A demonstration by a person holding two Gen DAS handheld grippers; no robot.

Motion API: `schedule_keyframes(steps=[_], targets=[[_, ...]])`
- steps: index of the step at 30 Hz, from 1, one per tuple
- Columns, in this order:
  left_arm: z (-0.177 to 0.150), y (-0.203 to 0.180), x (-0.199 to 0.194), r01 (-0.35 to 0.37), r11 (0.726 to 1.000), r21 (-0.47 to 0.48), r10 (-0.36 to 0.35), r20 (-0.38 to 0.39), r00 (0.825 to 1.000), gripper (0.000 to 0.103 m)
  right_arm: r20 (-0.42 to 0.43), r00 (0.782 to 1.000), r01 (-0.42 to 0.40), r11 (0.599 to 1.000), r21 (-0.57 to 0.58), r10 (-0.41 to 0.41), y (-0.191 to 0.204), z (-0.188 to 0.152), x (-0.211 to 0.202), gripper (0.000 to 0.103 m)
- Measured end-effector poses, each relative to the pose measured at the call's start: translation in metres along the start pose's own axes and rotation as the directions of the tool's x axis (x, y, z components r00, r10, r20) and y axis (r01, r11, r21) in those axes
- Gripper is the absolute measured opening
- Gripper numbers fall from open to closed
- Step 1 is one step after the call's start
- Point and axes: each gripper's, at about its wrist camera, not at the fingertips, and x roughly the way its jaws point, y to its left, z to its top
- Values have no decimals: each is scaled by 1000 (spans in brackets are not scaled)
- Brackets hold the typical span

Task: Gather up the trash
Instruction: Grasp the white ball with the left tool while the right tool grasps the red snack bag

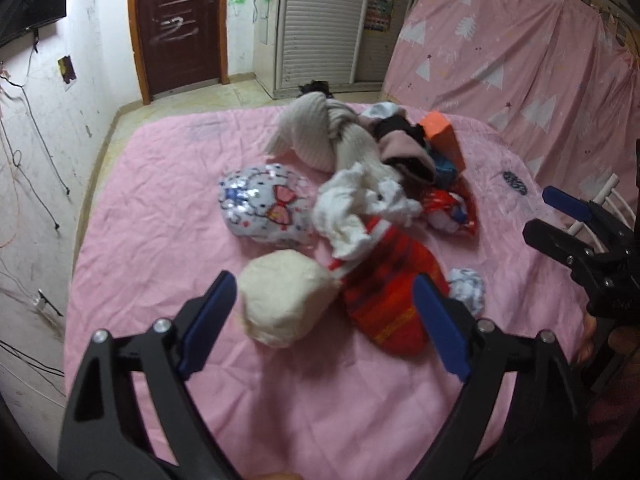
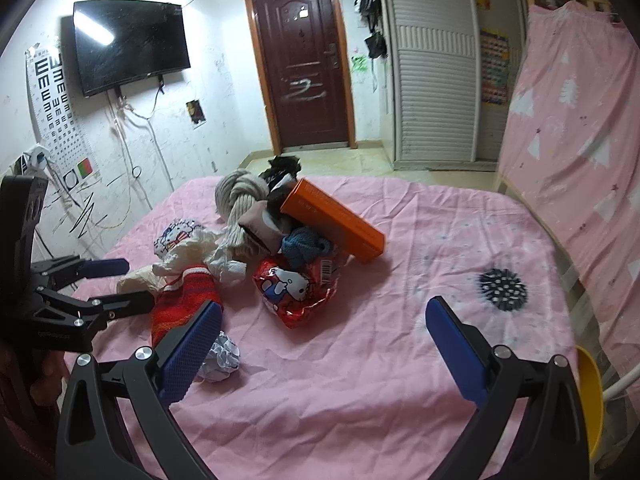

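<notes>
While nothing is gripped yet, left wrist view shows the left gripper (image 1: 324, 320) wide open, empty, hovering over the pink bed sheet (image 1: 160, 208) with its fingers framing a cream crumpled wad (image 1: 286, 298) and the red knitted sock (image 1: 390, 288). Pile beyond: white crumpled tissue (image 1: 360, 208), silver cartoon wrapper (image 1: 266, 210), red snack wrapper (image 1: 450, 210), beige sweater (image 1: 320, 136), orange box (image 1: 442, 134). Small crumpled paper ball (image 1: 466, 290) sits just beside the sock, near the right fingertip. Right gripper (image 1: 560, 216) enters from the right edge; how far open, hard to tell from this view. Right wrist view: right gripper (image 2: 324, 340) wide open, empty, above bare sheet; paper ball (image 2: 219, 360) lies just beside its left finger, red snack wrapper (image 2: 298, 290) ahead, orange box (image 2: 334, 220) resting on the clothes. Left gripper (image 2: 120, 284) visible at left, open. A yellow container rim (image 2: 592, 396) shows at right edge, possibly the bin. Judgement: approach/selection step, collection looks barely started. Next move: drop left gripper over the cream wad, close without snagging the sock; trash is mixed with clothes, so pick carefully.
</notes>
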Motion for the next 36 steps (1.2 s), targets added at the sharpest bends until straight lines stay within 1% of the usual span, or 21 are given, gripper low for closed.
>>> schedule_keyframes(steps=[2, 4, 5, 8, 9, 10, 11, 12, 13, 15, 18, 19, 20, 21, 22, 23, 24, 26, 31, 33, 36], targets=[[2, 10, 2, -11, 1000, -22, 11, -5, 1000, 83, -15, 1000, -12, 1000, -12, 12, 1, 1, 8, 95], [4, 20, 4, -16, 999, -50, 15, -17, 1000, 77, -29, 999, -22, 1000, -17, 22, 2, 2, 14, 95], [6, 25, 7, -21, 998, -59, 19, -26, 999, 72, -39, 999, -29, 999, -17, 28, 2, 3, 18, 95], [8, 31, 14, -4, 998, -70, 1, -43, 999, 68, -69, 996, -53, 999, -10, 52, 2, 7, 30, 95], [8, 29, 16, 6, 998, -62, -9, -51, 999, 63, -78, 995, -58, 998, -6, 58, 3, 8, 33, 95], [8, 27, 18, 11, 999, -48, -14, -59, 998, 60, -90, 994, -61, 998, -1, 61, 2, 9, 38, 95], [7, 24, 21, 17, 999, -28, -19, -67, 998, 53, -102, 993, -64, 998, 4, 64, 1, 10, 42, 95], [5, 21, 23, 18, 1000, -12, -19, -71, 997, 51, -110, 992, -65, 998, 7, 65, 2, 11, 45, 95], [4, 18, 23, 2, 1000, 8, -2, -54, 999, 51, -120, 991, -66, 998, 11, 67, 2, 13, 49, 95], [3, 16, 22, -3, 1000, 27, 4, -37, 999, 51, -135, 989, -64, 998, 18, 66, 1, 16, 56, 95], [1, 21, 21, 24, 1000, 14, -24, -24, 999, 51, -163, 983, -77, 997, 32, 81, -1, 19, 68, 94], [1, 21, 21, 29, 1000, 10, -28, -22, 999, 51, -184, 979, -84, 996, 36, 89, -1, 18, 73, 92], [0, 24, 20, 31, 1000, 5, -31, -20, 999, 51, -204, 974, -91, 995, 43, 98, -2, 18, 77, 79], [-1, 26, 18, 29, 1000, 1, -29, -18, 999, 50, -215, 971, -95, 994, 53, 104, -2, 18, 79, 75], [-2, 27, 18, 25, 1000, -3, -25, -16, 1000, 50, -211, 972, -94, 994, 51, 103, -3, 19, 78, 62], [-2, 28, 17, 22, 1000, -6, -22, -13, 1000, 50, -211, 973, -90, 995, 42, 97, -3, 19, 79, 47], [-3, 30, 15, 20, 1000, -10, -20, -10, 1000, 50, -209, 974, -86, 995, 41, 93, -3, 19, 79, 41], [-4, 33, 11, 15, 1000, -13, -15, -1, 1000, 50, -199, 975, -85, 995, 51, 94, -4, 17, 75, 38], [-2, 35, -3, -4, 1000, -14, 5, 21, 1000, 50, -166, 981, -90, 995, 52, 98, -2, 11, 52, 38], [-2, 34, -10, -13, 1000, -13, 13, 34, 999, 50, -139, 985, -94, 994, 57, 101, -5, 8, 38, 38], [5, 24, -19, 7, 1000, -11, -6, 53, 999, 50, -101, 990, -95, 993, 70, 102, -13, 5, 19, 38]])
